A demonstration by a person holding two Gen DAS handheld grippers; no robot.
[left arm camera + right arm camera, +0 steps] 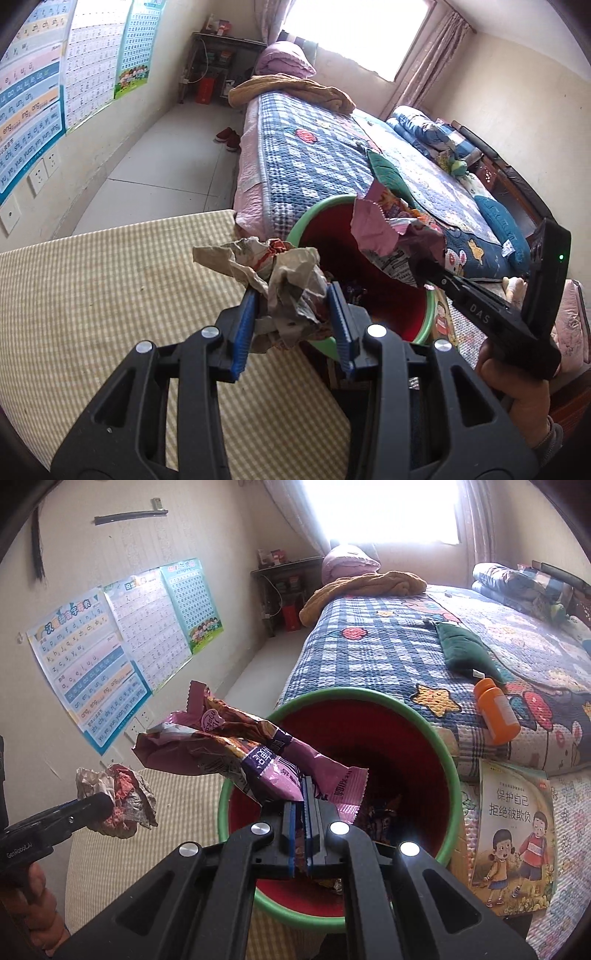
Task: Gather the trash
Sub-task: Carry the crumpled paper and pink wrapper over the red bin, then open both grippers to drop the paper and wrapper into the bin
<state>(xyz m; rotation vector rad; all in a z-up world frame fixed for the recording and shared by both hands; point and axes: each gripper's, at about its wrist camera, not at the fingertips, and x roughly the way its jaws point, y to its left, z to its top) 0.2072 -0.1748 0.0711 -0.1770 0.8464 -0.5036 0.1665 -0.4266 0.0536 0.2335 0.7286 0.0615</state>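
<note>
I have the left gripper (291, 314) pinching a crumpled paper wad (284, 280) just beside the green bin (436, 738), and the right gripper (303, 812) clamped on a purple snack wrapper (236, 753) above its mouth. Both look light, soft and springy; the wrapper's slick film probably needs an edge grip.

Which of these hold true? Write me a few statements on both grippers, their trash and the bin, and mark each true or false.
1. The left gripper is shut on a crumpled paper wad. True.
2. The right gripper is open. False: it is shut on a purple snack wrapper.
3. The bin has a green rim and red inside. True.
4. The orange bottle stands upright inside the bin. False: it lies on the bed.
5. The bin holds no trash. False: some wrappers lie inside.
</note>
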